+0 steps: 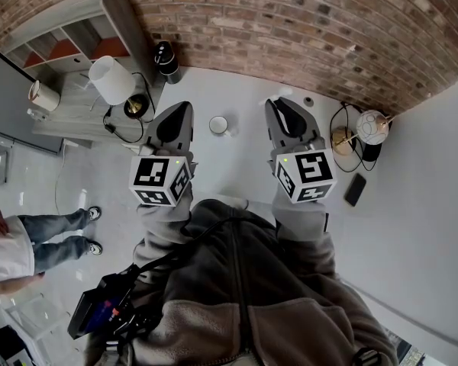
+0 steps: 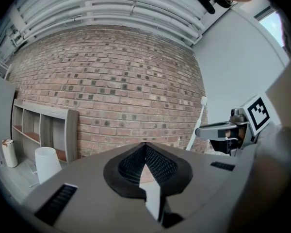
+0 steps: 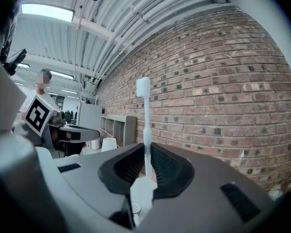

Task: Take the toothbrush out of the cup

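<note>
Holding the toothbrush (image 3: 145, 125) above the cup (image 1: 218, 125).
Your right tongs (image 3: 146, 171) clamp its handle, long axis upright; the cup sits lower-left of them, apparently cleared. Your left tongs (image 2: 145, 165) are together, empty.

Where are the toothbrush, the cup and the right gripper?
toothbrush (image 3: 146, 123), right gripper view, on its white shaft above the jaws.
cup (image 1: 218, 125), head view, in its open mouth.
right gripper (image 1: 279, 105), head view, at its closed jaw tips.

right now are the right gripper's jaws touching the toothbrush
Touching. The right gripper view shows the right gripper closed on the toothbrush, clamping its handle.
</note>
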Demonstrator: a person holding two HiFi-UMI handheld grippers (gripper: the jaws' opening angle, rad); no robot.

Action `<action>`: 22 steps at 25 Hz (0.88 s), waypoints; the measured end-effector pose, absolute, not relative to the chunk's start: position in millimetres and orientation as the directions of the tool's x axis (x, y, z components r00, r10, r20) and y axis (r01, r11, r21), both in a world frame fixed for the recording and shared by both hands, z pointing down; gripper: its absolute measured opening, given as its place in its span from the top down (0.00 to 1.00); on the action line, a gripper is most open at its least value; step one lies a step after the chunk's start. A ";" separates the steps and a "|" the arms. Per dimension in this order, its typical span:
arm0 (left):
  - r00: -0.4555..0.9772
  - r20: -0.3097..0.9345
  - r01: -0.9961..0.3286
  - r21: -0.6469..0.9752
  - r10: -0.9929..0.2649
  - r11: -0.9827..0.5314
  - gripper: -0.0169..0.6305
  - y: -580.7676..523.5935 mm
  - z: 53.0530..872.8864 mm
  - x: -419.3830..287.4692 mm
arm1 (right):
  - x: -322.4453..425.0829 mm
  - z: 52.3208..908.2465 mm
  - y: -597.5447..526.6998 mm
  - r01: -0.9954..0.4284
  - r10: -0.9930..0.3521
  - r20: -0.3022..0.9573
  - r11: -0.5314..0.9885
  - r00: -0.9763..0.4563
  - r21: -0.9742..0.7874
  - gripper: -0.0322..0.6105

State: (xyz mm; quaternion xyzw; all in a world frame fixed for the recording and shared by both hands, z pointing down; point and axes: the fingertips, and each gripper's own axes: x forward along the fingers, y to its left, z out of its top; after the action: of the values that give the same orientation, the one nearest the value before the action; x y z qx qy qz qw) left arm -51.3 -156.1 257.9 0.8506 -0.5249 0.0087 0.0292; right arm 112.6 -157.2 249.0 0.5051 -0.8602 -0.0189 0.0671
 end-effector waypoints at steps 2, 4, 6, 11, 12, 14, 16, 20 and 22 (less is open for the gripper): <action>0.448 0.046 -0.894 0.042 -0.893 -0.447 0.97 -155.8 258.3 -51.6 | 112.4 248.7 -156.9 -0.867 -0.873 0.095 0.487 -0.479 0.104 0.88; 0.450 0.045 -0.893 0.043 -0.892 -0.448 0.97 -155.3 258.4 -51.5 | 112.2 248.5 -156.5 -0.867 -0.873 0.093 0.487 -0.479 0.103 0.88; 0.451 0.044 -0.892 0.043 -0.891 -0.450 0.97 -154.9 258.3 -51.0 | 112.1 248.3 -156.3 -0.867 -0.873 0.091 0.487 -0.480 0.101 0.88; 0.454 0.046 -0.891 0.041 -0.890 -0.452 0.97 -154.9 258.9 -50.6 | 111.0 248.5 -156.2 -0.866 -0.872 0.090 0.489 -0.482 0.102 0.88; 0.455 0.045 -0.891 0.041 -0.890 -0.453 0.97 -154.8 258.7 -50.6 | 110.9 248.5 -156.1 -0.866 -0.872 0.090 0.489 -0.482 0.102 0.88; 0.455 0.044 -0.890 0.042 -0.889 -0.453 0.97 -154.3 258.5 -50.7 | 110.7 248.6 -155.7 -0.866 -0.872 0.091 0.489 -0.481 0.103 0.88; 0.455 0.044 -0.890 0.041 -0.889 -0.453 0.97 -153.9 258.8 -50.6 | 110.7 249.4 -155.3 -0.866 -0.872 0.092 0.489 -0.481 0.103 0.88; 0.456 0.050 -0.890 0.040 -0.889 -0.454 0.97 -153.1 261.2 -49.9 | 110.4 252.0 -154.4 -0.866 -0.871 0.095 0.490 -0.482 0.101 0.88; 0.457 0.053 -0.889 0.041 -0.888 -0.456 0.97 -152.7 262.5 -49.6 | 109.8 253.3 -153.7 -0.866 -0.871 0.096 0.491 -0.483 0.100 0.88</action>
State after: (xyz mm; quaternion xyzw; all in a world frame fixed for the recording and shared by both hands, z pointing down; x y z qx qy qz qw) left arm -49.6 -152.7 262.5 0.8530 -0.5208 0.0117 0.0314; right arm 109.8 -153.7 253.3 0.5042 -0.8608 -0.0188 0.0668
